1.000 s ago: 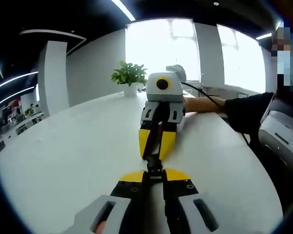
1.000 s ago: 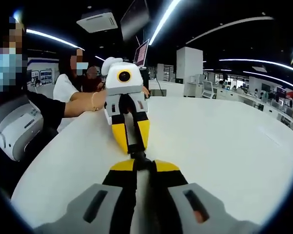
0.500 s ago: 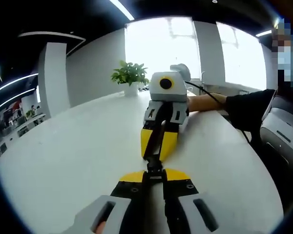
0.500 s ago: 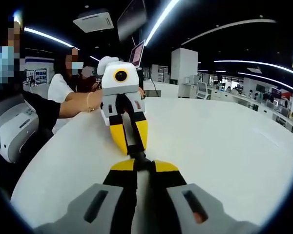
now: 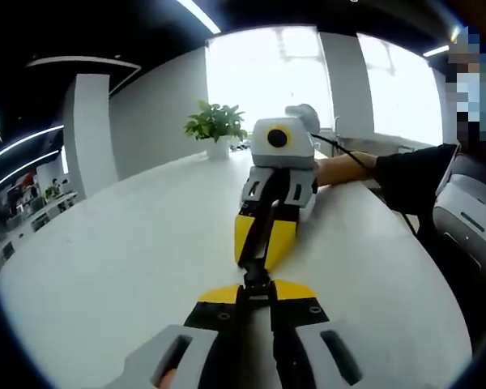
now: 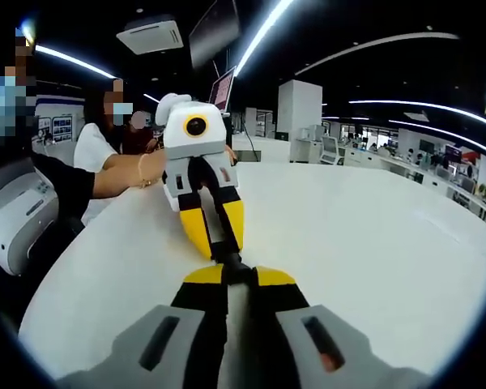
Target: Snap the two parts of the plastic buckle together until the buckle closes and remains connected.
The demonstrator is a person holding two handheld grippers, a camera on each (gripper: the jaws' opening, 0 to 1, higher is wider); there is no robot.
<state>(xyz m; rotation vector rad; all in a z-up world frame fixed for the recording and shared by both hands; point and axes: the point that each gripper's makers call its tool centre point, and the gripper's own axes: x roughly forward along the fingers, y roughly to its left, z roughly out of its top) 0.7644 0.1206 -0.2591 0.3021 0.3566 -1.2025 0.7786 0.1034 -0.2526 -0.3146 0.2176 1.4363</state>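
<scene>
So in the left gripper view, the left gripper (image 5: 257,285) is coming up from the bottom with its yellow-tipped jaws pressed in tight, pinching one end of the black plastic buckle (image 5: 257,279). The buckle is sitting just above the white table (image 5: 121,259), right between the two grippers' tips, and it's tiny and dark enough that I honestly can't tell if the two halves are fully clicked together or just touching. Directly past it, the right gripper (image 5: 255,255) is pointing back at the camera, its yellow jaws narrowed onto the far end of the buckle. A potted plant (image 5: 215,126) is standing near the far edge of the table, and over on the right a person's forearm (image 5: 344,168) in a dark sleeve is resting on the tabletop.

Swapping to the right gripper view, a forearm (image 6: 134,172) is reaching in from the left to hold the left gripper (image 6: 218,253), which is facing the camera with its yellow jaws closing down toward the buckle (image 6: 228,261). The right gripper (image 6: 229,274) is rising from the bottom, jaws squeezed together on its end of the buckle. The two grippers are meeting nose to nose over the table (image 6: 373,243), with the buckle bridging them.
</scene>
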